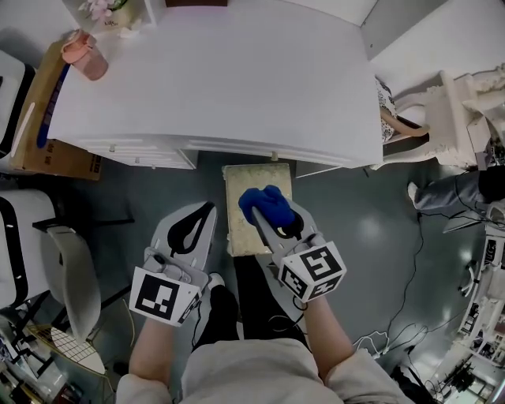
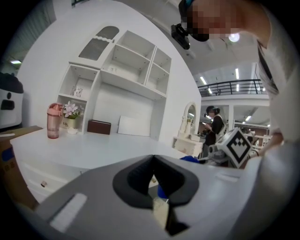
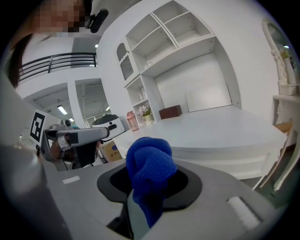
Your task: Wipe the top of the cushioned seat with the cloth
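Note:
The cushioned seat (image 1: 241, 189) is a pale, square-topped stool standing in front of the white desk. A blue cloth (image 1: 265, 204) is bunched in my right gripper (image 1: 272, 225), which is shut on it and held over the seat's right half. In the right gripper view the blue cloth (image 3: 149, 176) bulges out between the shut jaws. My left gripper (image 1: 193, 225) hangs to the left of the seat, above the floor, shut with nothing in it. A sliver of the cloth (image 2: 161, 191) shows past the left gripper (image 2: 158, 206).
The white desk (image 1: 237, 87) fills the upper middle, with a pink bottle (image 1: 84, 55) and a flower pot (image 1: 102, 12) at its far left. A cardboard box (image 1: 43, 118) leans at the desk's left. A chair (image 1: 75, 284) stands at the left, and a person's legs (image 1: 446, 193) at the right.

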`<state>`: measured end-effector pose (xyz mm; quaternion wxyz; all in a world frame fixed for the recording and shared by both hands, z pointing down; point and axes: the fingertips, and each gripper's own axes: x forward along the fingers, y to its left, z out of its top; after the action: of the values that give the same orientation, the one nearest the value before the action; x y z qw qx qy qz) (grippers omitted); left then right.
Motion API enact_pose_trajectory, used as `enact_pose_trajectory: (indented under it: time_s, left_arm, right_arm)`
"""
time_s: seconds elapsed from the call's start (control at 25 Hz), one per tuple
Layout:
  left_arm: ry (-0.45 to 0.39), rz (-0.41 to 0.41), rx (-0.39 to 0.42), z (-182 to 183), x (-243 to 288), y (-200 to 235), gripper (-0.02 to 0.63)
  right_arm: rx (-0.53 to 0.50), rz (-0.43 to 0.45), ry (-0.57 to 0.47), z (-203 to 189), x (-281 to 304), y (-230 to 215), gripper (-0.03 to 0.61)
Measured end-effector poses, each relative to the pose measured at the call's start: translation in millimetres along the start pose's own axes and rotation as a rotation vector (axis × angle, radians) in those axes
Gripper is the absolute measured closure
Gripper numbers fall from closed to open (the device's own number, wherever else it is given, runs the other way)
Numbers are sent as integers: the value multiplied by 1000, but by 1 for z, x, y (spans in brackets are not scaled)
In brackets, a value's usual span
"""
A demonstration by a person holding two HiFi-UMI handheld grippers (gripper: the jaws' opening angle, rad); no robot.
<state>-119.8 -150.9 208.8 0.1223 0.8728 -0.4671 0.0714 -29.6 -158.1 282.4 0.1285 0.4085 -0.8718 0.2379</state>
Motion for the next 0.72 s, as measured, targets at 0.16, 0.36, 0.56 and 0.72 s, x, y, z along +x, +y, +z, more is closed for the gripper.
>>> enact_pose_trajectory:
  time_s: [0.16, 0.36, 0.56, 0.72]
  left_arm:
    - [51, 4, -16, -24, 7, 1, 615]
    - [92, 6, -36, -54, 13, 5, 614]
    - [114, 35, -33, -82, 18, 18, 614]
    - [116, 49, -57, -106, 24, 28, 614]
  right_arm:
    - [14, 2, 34, -24, 17, -10, 437]
    - [25, 8, 73, -59, 41, -21, 436]
    - [57, 15, 92, -90, 66, -35, 433]
    - [52, 19, 109, -114, 86, -43, 431]
